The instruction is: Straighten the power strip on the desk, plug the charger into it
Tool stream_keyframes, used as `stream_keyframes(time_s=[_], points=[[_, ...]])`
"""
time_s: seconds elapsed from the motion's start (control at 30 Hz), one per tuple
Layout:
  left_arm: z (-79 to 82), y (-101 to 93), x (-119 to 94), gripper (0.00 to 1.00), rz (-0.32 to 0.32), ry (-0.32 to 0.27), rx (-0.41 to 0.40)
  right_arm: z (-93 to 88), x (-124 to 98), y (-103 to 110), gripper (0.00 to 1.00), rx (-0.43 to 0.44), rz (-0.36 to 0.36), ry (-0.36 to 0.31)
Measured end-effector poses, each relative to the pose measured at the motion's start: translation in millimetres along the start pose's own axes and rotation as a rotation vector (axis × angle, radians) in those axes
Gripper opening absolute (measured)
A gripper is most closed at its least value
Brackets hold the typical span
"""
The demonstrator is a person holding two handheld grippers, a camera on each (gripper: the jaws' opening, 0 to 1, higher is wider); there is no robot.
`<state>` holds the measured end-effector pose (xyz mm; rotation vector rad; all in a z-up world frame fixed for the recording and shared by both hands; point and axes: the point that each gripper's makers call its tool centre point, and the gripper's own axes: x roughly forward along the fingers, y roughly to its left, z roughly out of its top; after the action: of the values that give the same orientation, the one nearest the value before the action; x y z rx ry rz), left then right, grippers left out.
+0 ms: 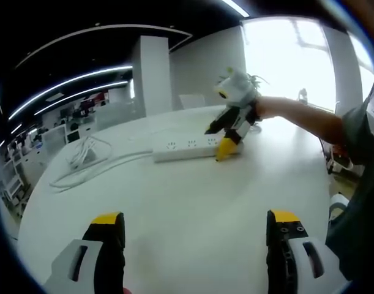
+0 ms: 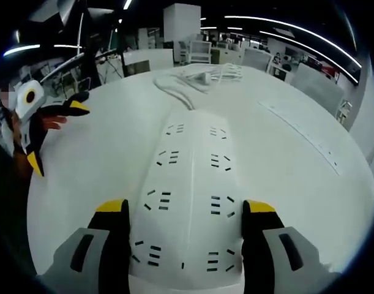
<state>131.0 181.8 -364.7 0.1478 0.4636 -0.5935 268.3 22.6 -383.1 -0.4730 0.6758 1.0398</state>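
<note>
Power strip: the power strip [image 2: 190, 202] lies flat on the white desk [image 2: 297, 171], with its near end between the right gripper's jaws and its cord running away to a loose coil at the far end.
Right gripper: the right gripper [image 2: 185, 211] is astride the strip, a yellow-tipped jaw against each long side. It looks closed on the strip, ready to turn it.
Left gripper: the left gripper [image 1: 196, 223] hangs over bare desk, well short of the strip, with its jaws spread wide and nothing between them.
Charger: a small white block, probably the charger [image 2: 205, 78], sits in the cable [image 1: 82, 168] heap beyond the strip's far end. That is a guess, because it is too small to tell for sure.
Risk, slip: the hold is only at one end, so the smooth casing could pivot or slide out of the jaws.
Risk, cord: swinging the strip could drag the coil and tow the charger along with it.
</note>
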Motion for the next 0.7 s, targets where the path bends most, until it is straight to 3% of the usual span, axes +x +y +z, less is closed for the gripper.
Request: stream_keyframes(time_s=[0.7], points=[[-1.2, 0.1, 1.5, 0.99, -0.002, 0.007, 0.002, -0.8, -0.9, 0.6, 0.74, -0.029, 0.032, 0.009]])
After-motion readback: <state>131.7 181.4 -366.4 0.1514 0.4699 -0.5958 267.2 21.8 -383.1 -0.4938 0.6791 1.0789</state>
